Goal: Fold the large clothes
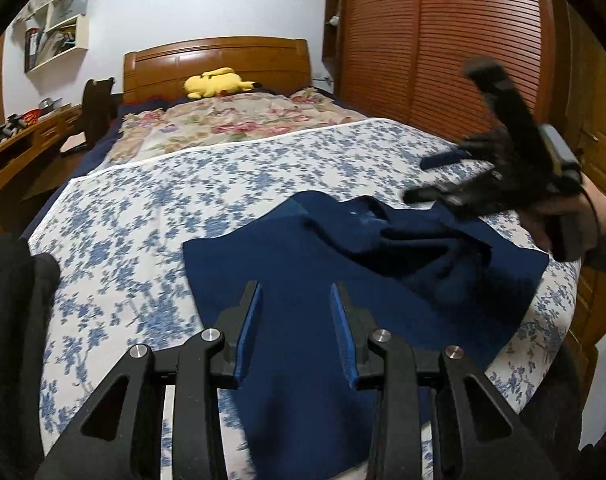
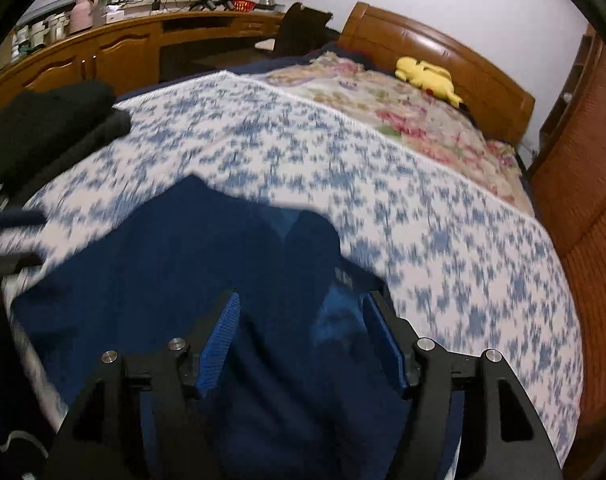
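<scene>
Garment: dark navy cloth garment point(image 1: 303, 280), rumpled, on floral-sheeted bed point(image 1: 143, 216), near edge.
Left gripper point(image 1: 295, 300): jaws open, empty, directly over it.
Right gripper point(image 2: 303, 320): jaws open, empty, above it.

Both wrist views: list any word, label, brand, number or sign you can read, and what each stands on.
None can be read.
Navy blue garment on the blue-flowered bedspread: a small pale mark near its collar, too blurred to read.
White wall shelf: books and papers, spines too small to read.
Yellow plush toy and wooden louvred wardrobe: no text visible.
</scene>
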A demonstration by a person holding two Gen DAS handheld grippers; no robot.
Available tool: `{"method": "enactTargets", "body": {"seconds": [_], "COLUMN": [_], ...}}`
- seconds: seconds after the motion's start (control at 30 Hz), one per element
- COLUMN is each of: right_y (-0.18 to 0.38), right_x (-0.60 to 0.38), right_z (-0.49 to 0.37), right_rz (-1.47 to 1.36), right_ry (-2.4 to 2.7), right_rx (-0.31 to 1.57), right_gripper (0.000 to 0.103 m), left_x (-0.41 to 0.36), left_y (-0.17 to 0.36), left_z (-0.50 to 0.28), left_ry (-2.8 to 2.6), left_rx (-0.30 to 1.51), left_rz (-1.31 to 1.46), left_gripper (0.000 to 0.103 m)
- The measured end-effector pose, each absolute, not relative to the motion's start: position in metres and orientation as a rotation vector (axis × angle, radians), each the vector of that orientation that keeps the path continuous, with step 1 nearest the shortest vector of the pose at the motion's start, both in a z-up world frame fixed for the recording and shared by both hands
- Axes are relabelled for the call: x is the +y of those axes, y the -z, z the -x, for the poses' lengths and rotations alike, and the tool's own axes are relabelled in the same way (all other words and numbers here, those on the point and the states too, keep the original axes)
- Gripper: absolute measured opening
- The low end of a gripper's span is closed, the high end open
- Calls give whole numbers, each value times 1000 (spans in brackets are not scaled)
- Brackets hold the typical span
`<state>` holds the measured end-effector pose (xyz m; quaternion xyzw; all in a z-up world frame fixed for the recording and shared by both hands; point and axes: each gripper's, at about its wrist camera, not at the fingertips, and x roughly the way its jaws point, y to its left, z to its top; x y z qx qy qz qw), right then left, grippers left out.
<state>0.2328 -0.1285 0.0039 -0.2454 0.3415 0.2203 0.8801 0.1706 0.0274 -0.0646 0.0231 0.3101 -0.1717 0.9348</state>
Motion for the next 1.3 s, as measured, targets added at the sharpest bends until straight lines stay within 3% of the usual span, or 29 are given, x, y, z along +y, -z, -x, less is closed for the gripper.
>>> {"method": "enactTargets", "body": {"seconds": [0.4, 0.43, 0.5, 0.53, 0.57, 0.83, 1.07, 1.3], "right_y": [47, 53, 57, 55, 52, 17, 27, 33], "right_x": [-199, -202, -205, -204, -201, -185, -156, -153], "right_z": [-213, -219, -235, -242, -249, -312, -357, -374], "right_rz": [626, 645, 649, 653, 664, 562, 554, 484], "right_ry": [-348, -330, -324, -313, -291, -264, -301, -267], "right_rx": [905, 916, 934, 926, 906, 759, 729, 692], "right_gripper": [65, 59, 18, 6, 1, 1, 3, 57], "left_x": [-21, -24, -27, -28, -29, -26, -18, -16], "left_y": [70, 71, 71, 71, 71, 72, 75, 74], "left_z": [-179, -180, -181, -182, -183, -191, -198, -199], "left_ry": [417, 418, 420, 421, 421, 399, 375, 374], "left_rx": [660, 663, 663, 664, 665, 673, 683, 684], "left_rz": [-71, -73, -76, -75, -76, -62, -51, -47], "left_gripper": [36, 36, 36, 36, 36, 36, 36, 36]}}
